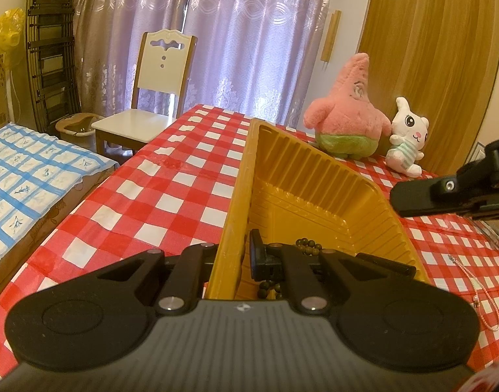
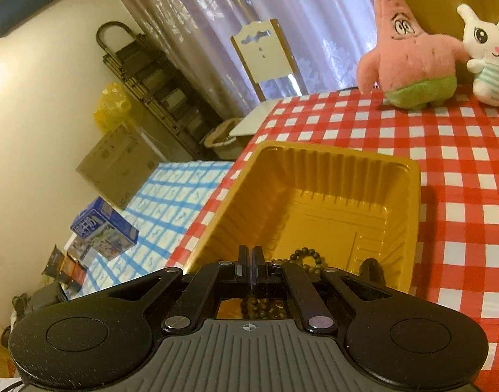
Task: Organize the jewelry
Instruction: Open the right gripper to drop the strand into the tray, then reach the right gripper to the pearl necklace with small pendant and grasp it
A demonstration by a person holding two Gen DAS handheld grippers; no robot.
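Left tool [image 1: 246, 254] clenched on the near wall of the gold tray [image 1: 314, 176], one finger inside, the other outside. Dark bead bracelet [image 1: 306, 246] lying in the tray's bottom, close to the gripped wall and partly hidden behind the fingers. Right tool [image 2: 251, 261] closed tight with nothing between its pads, poised over the tray's near edge, beads [image 2: 306, 256] just beyond and below it. Seen from the left wrist, right tool [image 1: 409, 201] reaching in from the right edge above the tray's rim. Thin pale bead chain [image 1: 478, 289] lying on the red-checked desk [image 1: 171, 183] to the right of the tray, apart from it. Pink starfish plush [image 1: 350, 114] and white rabbit plush [image 1: 408, 138] side by side, touching, at the desk's far end. White chair [image 1: 151, 98] beyond the desk, before purple curtains [image 1: 236, 32].
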